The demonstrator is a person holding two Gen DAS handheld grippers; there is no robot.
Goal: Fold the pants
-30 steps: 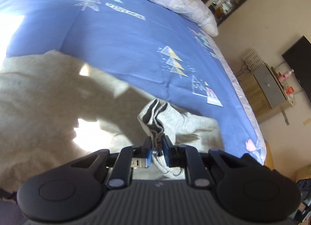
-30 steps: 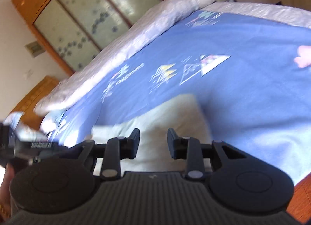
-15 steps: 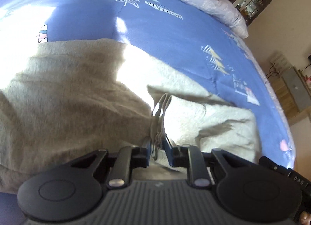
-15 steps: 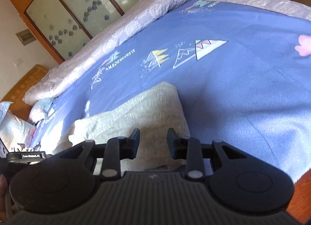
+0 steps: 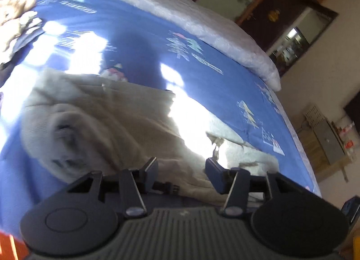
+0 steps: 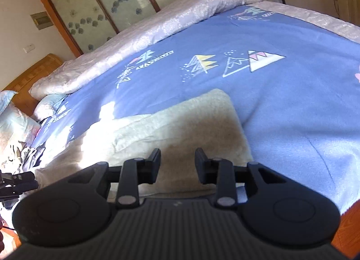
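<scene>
Left claw (image 5: 181, 170) just released the pants (image 5: 126, 125) (quilt (image 5: 202, 26) beyond).

the pants (image 5: 126, 125) are seen as pale grey-beige, plain. the bedsheet (image 6: 281, 107) is blue, printed with white, yellow and pink triangle motifs. at twelve o'clock a pale lilac quilt (image 6: 180, 17) with a faint floral pattern is shown. both grippers are black.

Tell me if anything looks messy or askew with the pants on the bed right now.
Yes: the beige pants lie rumpled on the blue bedspread, with a bunched edge sticking up near the left gripper, whose jaws have just opened. Nothing looks damaged.
</scene>
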